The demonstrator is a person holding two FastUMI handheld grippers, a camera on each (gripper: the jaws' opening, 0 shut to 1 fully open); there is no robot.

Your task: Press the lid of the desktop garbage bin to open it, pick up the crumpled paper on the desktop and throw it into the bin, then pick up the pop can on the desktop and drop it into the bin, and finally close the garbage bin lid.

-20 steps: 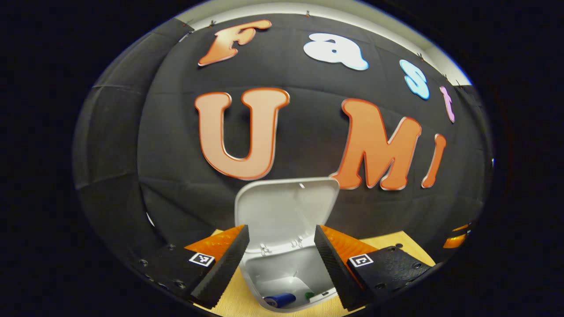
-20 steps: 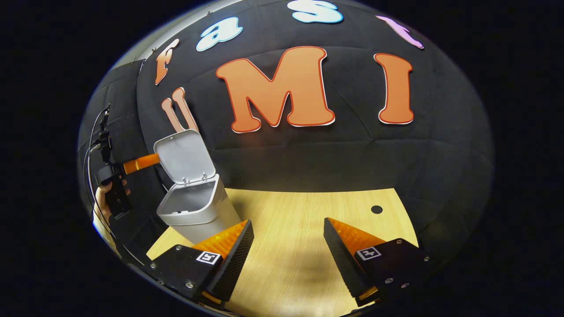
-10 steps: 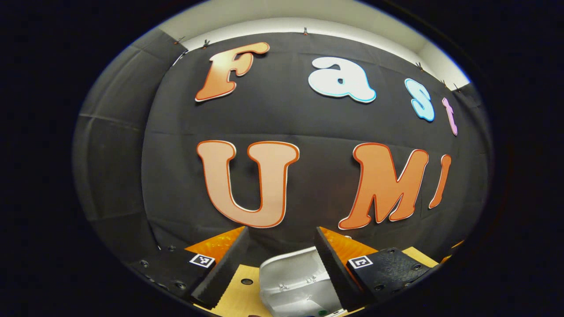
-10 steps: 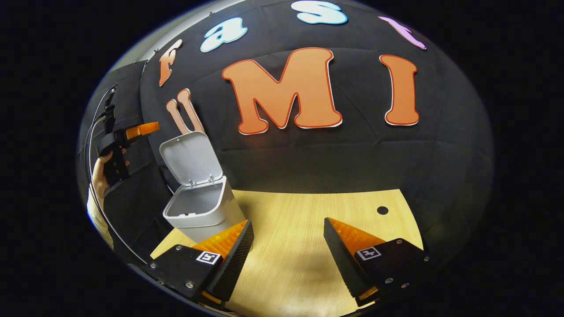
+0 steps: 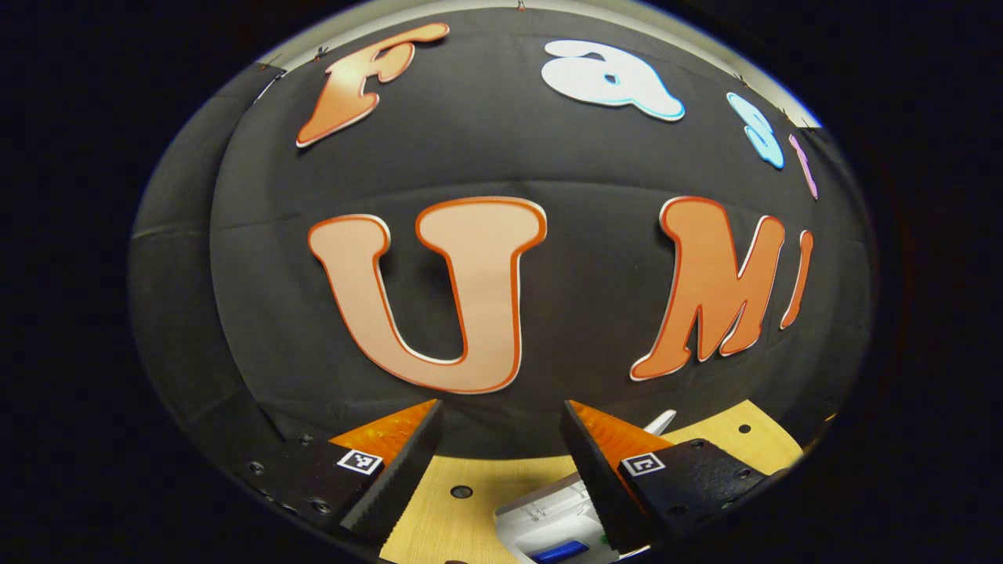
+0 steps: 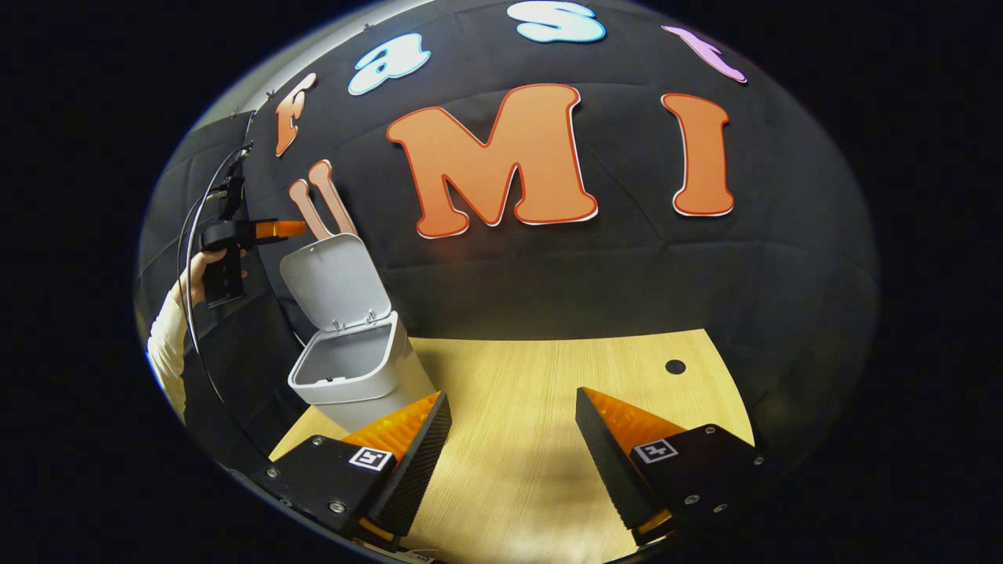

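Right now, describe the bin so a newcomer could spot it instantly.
Start at the light wooden table in front of the black cloth wall. At its left end stands the garbage bin, a small pale grey box with rounded corners. Its hinged lid stands open and upright behind the opening, just below the left gripper.

We count one white garbage bin [image 6: 356, 368] with one lid [image 6: 335, 280], and one blue pop can [image 5: 558, 551] inside it. We count two tongs: the left tongs [image 6: 276, 229] and the right tongs [image 6: 509, 439].
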